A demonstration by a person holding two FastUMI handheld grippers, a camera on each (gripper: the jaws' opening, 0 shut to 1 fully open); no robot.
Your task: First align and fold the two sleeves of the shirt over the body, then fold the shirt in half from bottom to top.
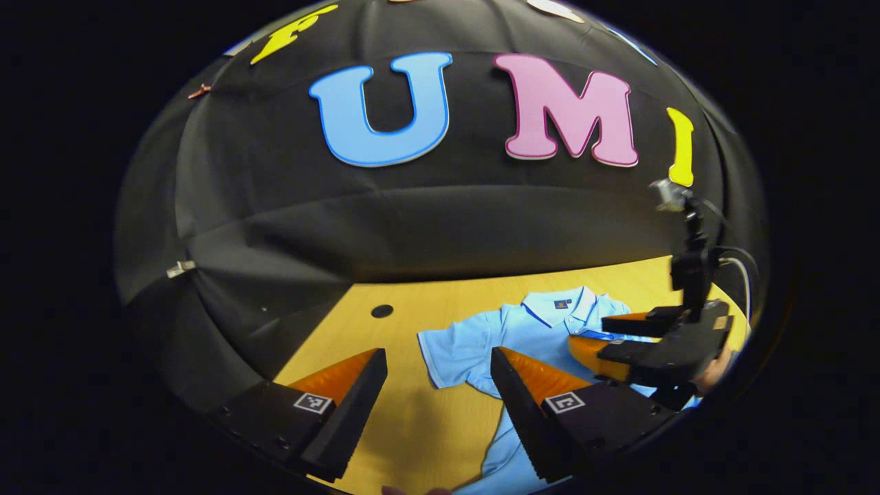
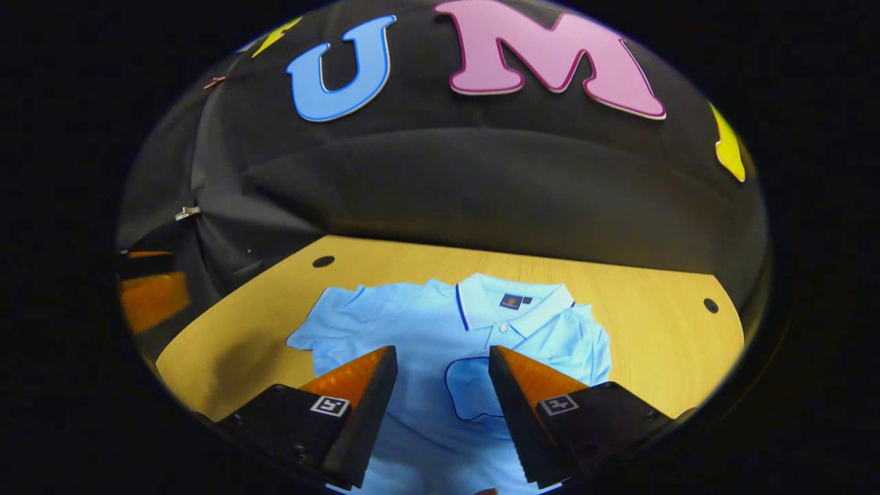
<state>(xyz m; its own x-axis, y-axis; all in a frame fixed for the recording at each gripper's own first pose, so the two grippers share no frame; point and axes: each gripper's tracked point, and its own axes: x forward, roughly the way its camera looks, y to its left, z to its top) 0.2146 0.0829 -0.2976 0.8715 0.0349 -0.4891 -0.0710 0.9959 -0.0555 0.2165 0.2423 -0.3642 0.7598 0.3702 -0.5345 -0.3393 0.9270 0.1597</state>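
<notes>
A light blue polo shirt (image 2: 426, 337) lies face up on the wooden table (image 2: 653, 330), collar (image 2: 512, 302) toward the far wall. One sleeve (image 2: 474, 392), edged in dark blue, is folded over the chest. The other sleeve (image 2: 330, 323) lies spread flat to the side. My right gripper (image 2: 443, 352) hangs open above the chest with nothing between its fingers. My left gripper (image 1: 437, 354) stands open over the spread sleeve (image 1: 457, 354) and the bare table beside it. In the left gripper view the right gripper (image 1: 591, 333) hovers open over the shirt (image 1: 529, 330), held by a hand (image 1: 715, 371).
Black cloth walls close the booth behind and at the left. The table has round holes (image 2: 323, 261) (image 2: 710, 304) near its far corners. A black mount with a small camera (image 1: 670, 196) rises over the right gripper. Bare wood lies left of the shirt (image 1: 399, 412).
</notes>
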